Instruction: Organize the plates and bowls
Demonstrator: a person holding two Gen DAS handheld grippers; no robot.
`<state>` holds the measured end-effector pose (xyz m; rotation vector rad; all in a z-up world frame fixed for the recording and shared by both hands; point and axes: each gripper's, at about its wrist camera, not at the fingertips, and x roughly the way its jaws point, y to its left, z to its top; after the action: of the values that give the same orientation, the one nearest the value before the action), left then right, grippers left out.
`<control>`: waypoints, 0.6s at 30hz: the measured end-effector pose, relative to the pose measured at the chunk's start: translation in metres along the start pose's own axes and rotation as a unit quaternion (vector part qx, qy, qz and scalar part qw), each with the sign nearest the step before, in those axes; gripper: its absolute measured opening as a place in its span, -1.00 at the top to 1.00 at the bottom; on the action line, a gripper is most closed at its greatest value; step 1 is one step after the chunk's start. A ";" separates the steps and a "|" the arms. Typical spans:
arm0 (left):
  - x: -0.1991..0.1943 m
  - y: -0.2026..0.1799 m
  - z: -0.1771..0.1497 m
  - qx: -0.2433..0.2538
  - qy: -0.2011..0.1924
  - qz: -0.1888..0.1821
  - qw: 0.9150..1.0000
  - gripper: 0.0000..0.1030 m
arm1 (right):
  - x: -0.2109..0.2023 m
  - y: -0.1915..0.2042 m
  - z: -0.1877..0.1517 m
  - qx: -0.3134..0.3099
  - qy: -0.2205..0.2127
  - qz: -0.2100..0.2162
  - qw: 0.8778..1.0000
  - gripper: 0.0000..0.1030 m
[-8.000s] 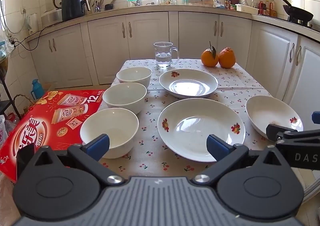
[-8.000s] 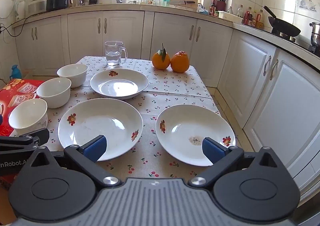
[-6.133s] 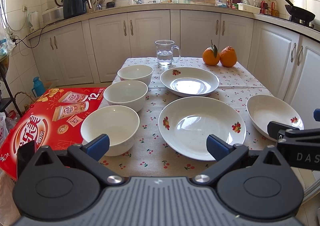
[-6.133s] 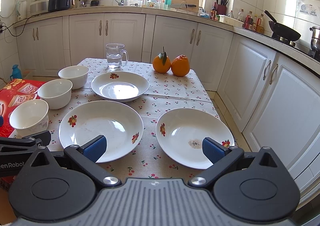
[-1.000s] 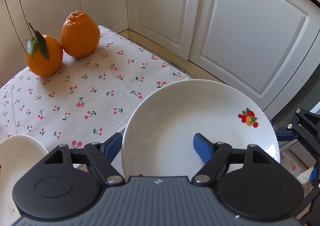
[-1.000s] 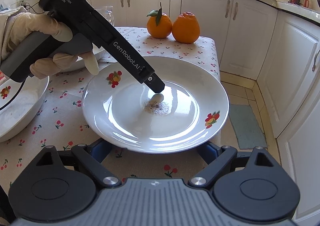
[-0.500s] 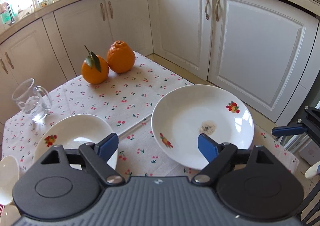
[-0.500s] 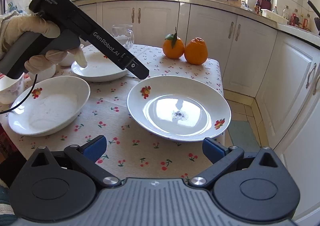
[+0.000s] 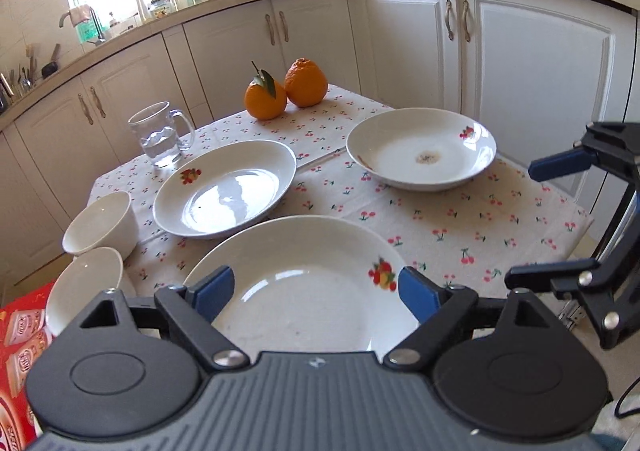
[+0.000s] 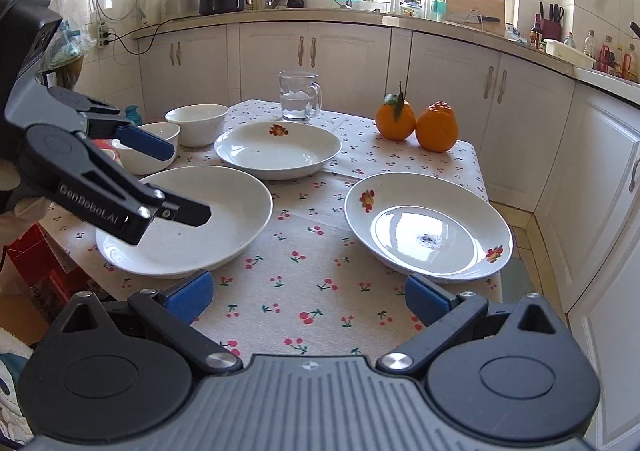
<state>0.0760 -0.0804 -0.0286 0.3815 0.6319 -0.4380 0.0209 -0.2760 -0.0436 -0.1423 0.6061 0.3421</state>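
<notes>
Bowl [image 9: 82, 287] beside near plate [image 9: 304, 287] is cut off; my left tongs [image 9: 312, 289] and right tongs [image 10: 306, 297] gape wide over cherry-print tablecloth [image 10: 320, 263].

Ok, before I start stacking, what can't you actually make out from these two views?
- Third bowl: neither view shows it. In the left wrist view the nearest bowl is cut by the left hand-held gripper body.
- Near plate, right wrist view: its left part is hidden behind that gripper.
- Speckled patch in the right plate: too small to tell if it is residue or print.
- Right hand-held gripper: open, touching nothing.
</notes>
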 end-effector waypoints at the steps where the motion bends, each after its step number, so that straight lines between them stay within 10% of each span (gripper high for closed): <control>1: -0.005 -0.001 -0.007 0.001 -0.001 0.008 1.000 -0.73 | 0.000 0.003 0.000 -0.001 0.001 0.002 1.000 -1.00; 18: -0.013 0.023 -0.080 -0.058 0.042 0.008 0.997 -0.80 | 0.038 0.023 0.013 0.006 0.046 0.082 0.996 -1.00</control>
<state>0.0398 -0.0206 -0.0755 0.2950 0.7325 -0.3699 0.0494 -0.2412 -0.0558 -0.0962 0.7132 0.4932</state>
